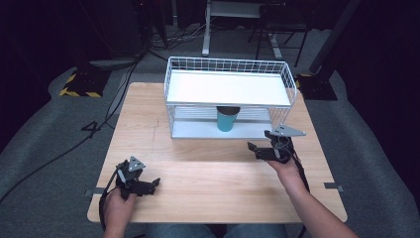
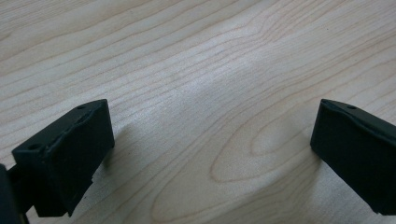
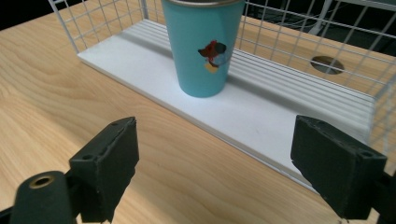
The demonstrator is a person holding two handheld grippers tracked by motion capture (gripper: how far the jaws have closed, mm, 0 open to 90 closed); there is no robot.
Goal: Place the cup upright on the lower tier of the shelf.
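Right gripper view, teal cup (image 3: 203, 46) upright on rack shelf (image 3: 261, 112)

Left gripper (image 1: 148, 184): my black tool, with a grey three-cornered plate on top at 12 o'clock of its body.
Left jaws: two chunky black blocks with bevelled edges; a small round hole sits in the top face of each.
Left cable: black, looping off the body towards 7 o'clock.
Right gripper (image 1: 255, 148): black as well, capped by a longer grey pointed plate.
Right jaws: matte black blocks, each with a screw hole; a brass-ringed hole sits at 8 o'clock in the right gripper view.
Right cable: black, running along my forearm.
Sleeves: none, both forearms bare.
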